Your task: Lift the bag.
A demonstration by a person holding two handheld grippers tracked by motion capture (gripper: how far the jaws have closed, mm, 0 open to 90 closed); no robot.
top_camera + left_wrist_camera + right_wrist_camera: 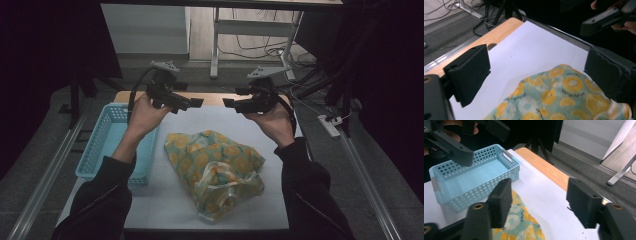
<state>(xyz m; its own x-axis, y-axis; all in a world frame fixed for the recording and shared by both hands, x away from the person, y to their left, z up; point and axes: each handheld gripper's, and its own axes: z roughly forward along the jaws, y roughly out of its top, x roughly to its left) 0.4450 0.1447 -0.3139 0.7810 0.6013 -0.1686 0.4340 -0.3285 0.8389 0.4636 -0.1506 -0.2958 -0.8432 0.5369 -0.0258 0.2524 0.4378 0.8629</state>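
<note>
The light-blue perforated basket [107, 145] waits at the worktop's [240, 122] left edge, likely as the destination for the crumpled orange-slice print bag [215, 172] lying in the middle of the white sheet, just right of it. The left claw [192, 103] hangs above the bag's far side, jaws spread wide and empty. The right claw [229, 103] faces it, tips nearly meeting, about half open, also holding nothing. Both wrists are raised, forearms angled inward.

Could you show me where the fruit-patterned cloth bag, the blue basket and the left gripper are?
Cloth bag [212, 165], high view: middle of its orange-slice printed body.
Blue basket [456, 165], right gripper view: perforated far wall.
Left gripper [192, 103], high view: between its open jaw tips.
</note>
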